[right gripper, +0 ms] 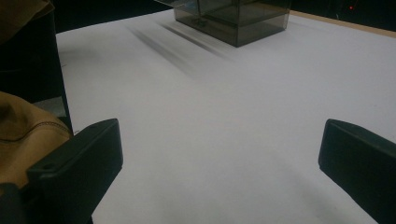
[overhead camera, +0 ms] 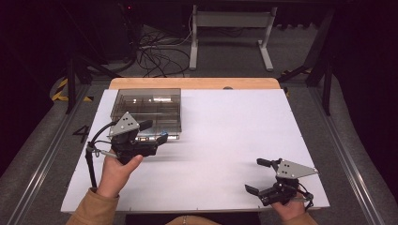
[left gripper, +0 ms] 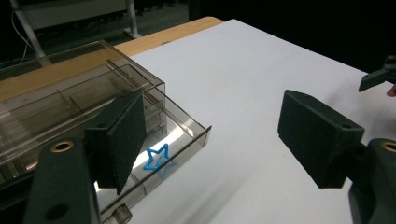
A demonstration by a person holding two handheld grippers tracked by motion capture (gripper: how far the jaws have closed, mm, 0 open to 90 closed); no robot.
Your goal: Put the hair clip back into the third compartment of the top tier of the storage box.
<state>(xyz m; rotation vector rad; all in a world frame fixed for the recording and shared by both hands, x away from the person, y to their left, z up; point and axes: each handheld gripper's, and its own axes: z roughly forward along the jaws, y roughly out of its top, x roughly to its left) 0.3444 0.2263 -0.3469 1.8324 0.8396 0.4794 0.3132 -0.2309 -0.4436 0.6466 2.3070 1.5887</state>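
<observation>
- Inside the pulled-out drawer (left gripper: pixel 187 140) of the smoked plastic organiser box (overhead camera: pixel 146 108) lies a small blue star (left gripper: pixel 156 158), flat on the drawer floor near the drawer's front wall.
- Seen from the high view, the organiser box sits toward the far left part of the white worktop (overhead camera: pixel 225 136), with the drawer sticking out of the box's near side.
- Just beside that drawer hangs the left gripper (overhead camera: pixel 152 132), held in the person's left hand (overhead camera: pixel 117 168); its jaws are spread wide with nothing between them.
- Along the left gripper view, one jaw stands over the drawer, close above the star, while the other jaw is over bare worktop, off to the side of the box.
- Well apart from the box, at the near right part of the worktop, sits the right gripper (overhead camera: pixel 256 176); its jaws are also spread wide and hold nothing.
- Looking along the right gripper view, the organiser box shows far ahead, with bare white worktop between it and the jaws, and a tan sleeve (right gripper: pixel 23 130) at one side.
</observation>
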